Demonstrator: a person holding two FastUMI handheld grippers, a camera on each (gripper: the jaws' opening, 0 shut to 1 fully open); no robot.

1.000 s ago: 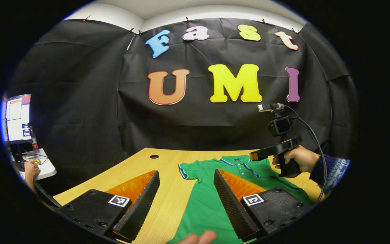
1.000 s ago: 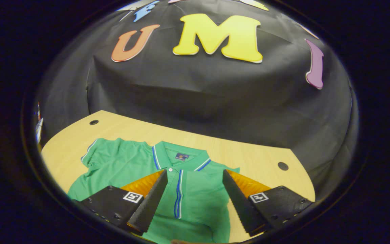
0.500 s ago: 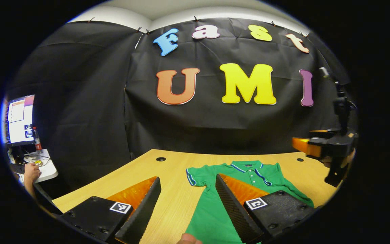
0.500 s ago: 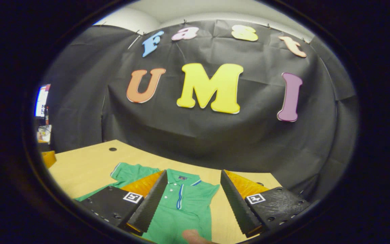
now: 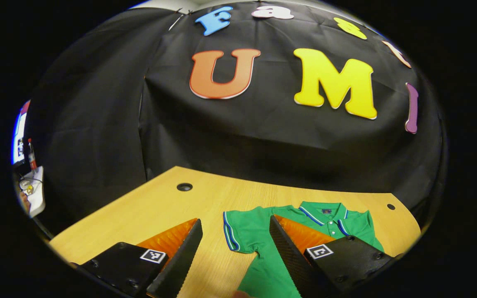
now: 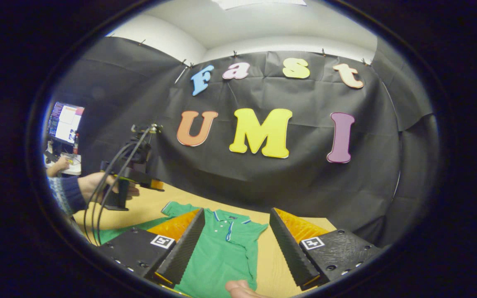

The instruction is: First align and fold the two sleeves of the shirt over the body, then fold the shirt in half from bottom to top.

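A green polo shirt with blue-white trim lies flat on the wooden table, collar toward the wall. Its left sleeve is spread out on the wood. My left gripper is open above that sleeve, which lies between the fingers in the left gripper view. In the right gripper view the shirt lies below my open right gripper; the shirt's right edge runs straight, the sleeve apparently laid over the body. The left gripper, held by a hand, hovers over the table's left part.
Two cable holes sit near the table's far edge. The black cloth wall stands close behind the table. At the far left are a monitor and a side desk with another person's hand. A fingertip shows at the bottom.
The right gripper has pulled up and back from the shirt and left the left gripper view to the right. The left gripper has tilted down and moved in over the left sleeve.
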